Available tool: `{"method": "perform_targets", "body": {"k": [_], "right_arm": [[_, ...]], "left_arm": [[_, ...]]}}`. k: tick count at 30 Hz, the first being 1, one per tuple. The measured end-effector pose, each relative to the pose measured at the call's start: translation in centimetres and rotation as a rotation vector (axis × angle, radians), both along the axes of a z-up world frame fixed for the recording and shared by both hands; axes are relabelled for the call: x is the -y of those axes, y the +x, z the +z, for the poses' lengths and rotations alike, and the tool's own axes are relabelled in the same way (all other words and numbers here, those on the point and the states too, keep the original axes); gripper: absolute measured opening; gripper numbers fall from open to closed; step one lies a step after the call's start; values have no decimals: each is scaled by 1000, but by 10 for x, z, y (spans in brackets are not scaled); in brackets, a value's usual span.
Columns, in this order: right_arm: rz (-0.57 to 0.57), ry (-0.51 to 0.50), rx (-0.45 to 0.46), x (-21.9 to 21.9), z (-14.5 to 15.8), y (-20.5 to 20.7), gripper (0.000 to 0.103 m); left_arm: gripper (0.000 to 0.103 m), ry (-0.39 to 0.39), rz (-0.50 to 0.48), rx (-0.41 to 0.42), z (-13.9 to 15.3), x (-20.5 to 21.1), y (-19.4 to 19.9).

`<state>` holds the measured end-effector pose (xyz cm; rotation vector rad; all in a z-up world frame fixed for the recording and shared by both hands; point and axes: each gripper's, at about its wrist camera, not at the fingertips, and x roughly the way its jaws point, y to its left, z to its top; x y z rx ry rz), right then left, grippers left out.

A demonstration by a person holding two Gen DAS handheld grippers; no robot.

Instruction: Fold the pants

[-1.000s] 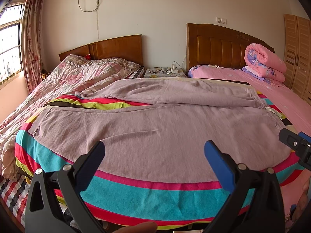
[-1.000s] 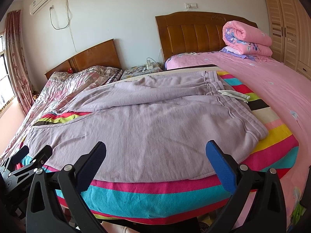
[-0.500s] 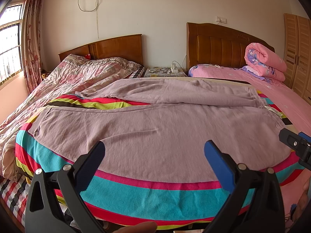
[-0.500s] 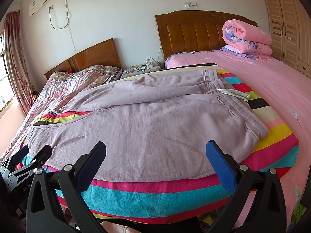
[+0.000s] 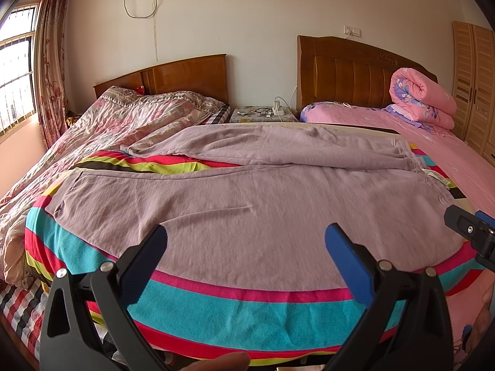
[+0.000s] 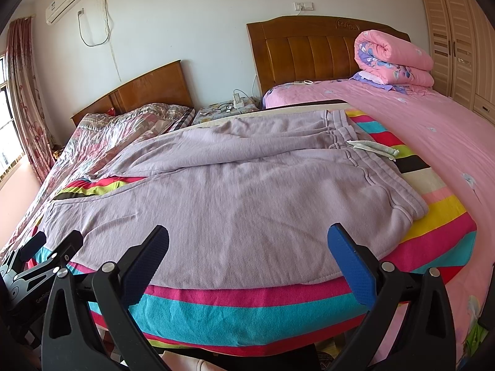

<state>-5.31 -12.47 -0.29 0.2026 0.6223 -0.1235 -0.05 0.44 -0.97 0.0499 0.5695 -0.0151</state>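
Both claws, the left gripper (image 5: 246,249) and right gripper (image 6: 247,249), gape wide, holding nothing, near the purple pants (image 6: 235,191) spread flat on the striped blanket (image 6: 247,312). Grabbing blanket too could spoil the fold; the far leg (image 5: 278,145) looks bunched, maybe.

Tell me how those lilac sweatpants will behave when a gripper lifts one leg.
The pants look like soft fleece lying in loose wrinkles, so they will likely drape and sag limply. The ribbed waistband looks thicker, probably heavier. The striped blanket looks fuzzy, so dragging may catch.
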Motion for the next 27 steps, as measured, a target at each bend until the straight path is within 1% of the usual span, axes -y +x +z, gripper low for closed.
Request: {"method": "perform_targets", "body": {"k": [8,11,15,18,23,25,27], "right_arm": [[3,2,-4,-1,-3,0,99],[4,1,-4,-1,-4,0,99],[12,2,-15,-4,-11,-1,99],[20,7,-38,1,-14,10,99],[23,-7,-92,23,-14,47,99],[44,15,-115,35,-11,66,99],[88,34,-129,47,-4,88,99]], "left_arm": [[102,2,-2,-1,-4,-6,-3],[102,12,-7,-2,-7,-8,-4],[102,38,-25,-9,-7,-7,1],[102,54,-30,-28,-5,-3,15],[102,59,-38,-68,-2,-7,49],[102,56,-37,-82,2,-9,67],[102,83,-28,-102,6,-9,89]]}}
